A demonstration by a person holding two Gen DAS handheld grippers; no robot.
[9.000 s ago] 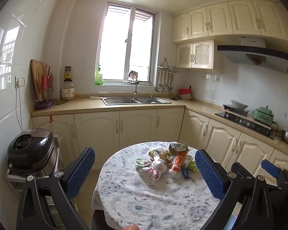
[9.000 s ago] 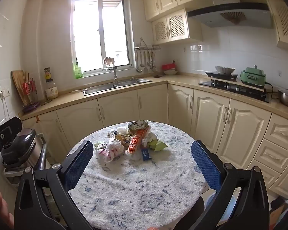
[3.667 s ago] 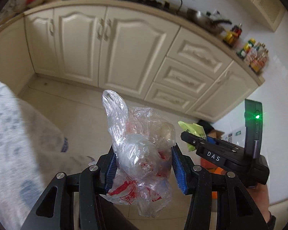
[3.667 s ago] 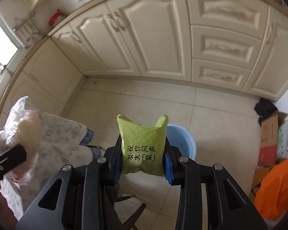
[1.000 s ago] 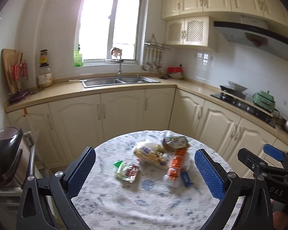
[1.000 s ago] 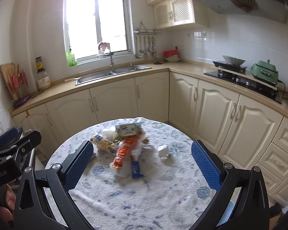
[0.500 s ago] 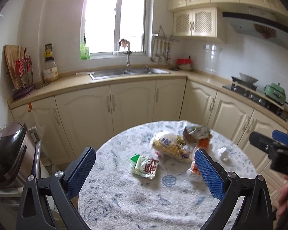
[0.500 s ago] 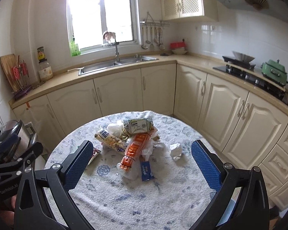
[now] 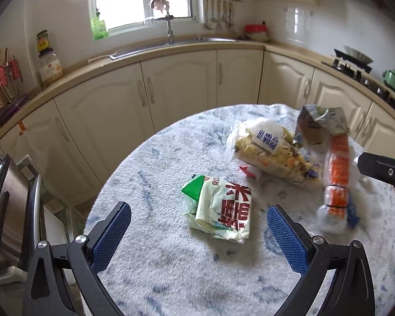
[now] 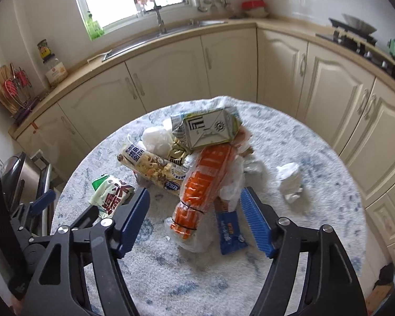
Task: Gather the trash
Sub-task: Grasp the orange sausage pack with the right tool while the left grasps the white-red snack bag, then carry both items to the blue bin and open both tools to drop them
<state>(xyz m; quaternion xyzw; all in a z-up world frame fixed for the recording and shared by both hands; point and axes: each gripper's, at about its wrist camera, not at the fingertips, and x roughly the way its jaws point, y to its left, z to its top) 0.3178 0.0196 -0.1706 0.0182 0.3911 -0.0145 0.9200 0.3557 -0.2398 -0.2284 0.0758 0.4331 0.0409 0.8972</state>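
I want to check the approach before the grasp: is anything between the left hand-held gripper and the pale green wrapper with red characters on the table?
Nothing visible blocks it. The left hand-held gripper is open, and the pale green wrapper lies alone on the tablecloth just ahead of its fingertips. The noodle packet lies further back, apart from it.

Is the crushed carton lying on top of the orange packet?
Yes, the crushed carton rests on the upper end of the orange packet in the right wrist view.

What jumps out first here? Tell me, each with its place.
The heap of trash mid-table: an orange wrapper leaning out from under a crushed carton, between the closing, not yet touching jaws of the right tool. Apart on the heap's left, a pale green packet lies ahead of the open left tool.
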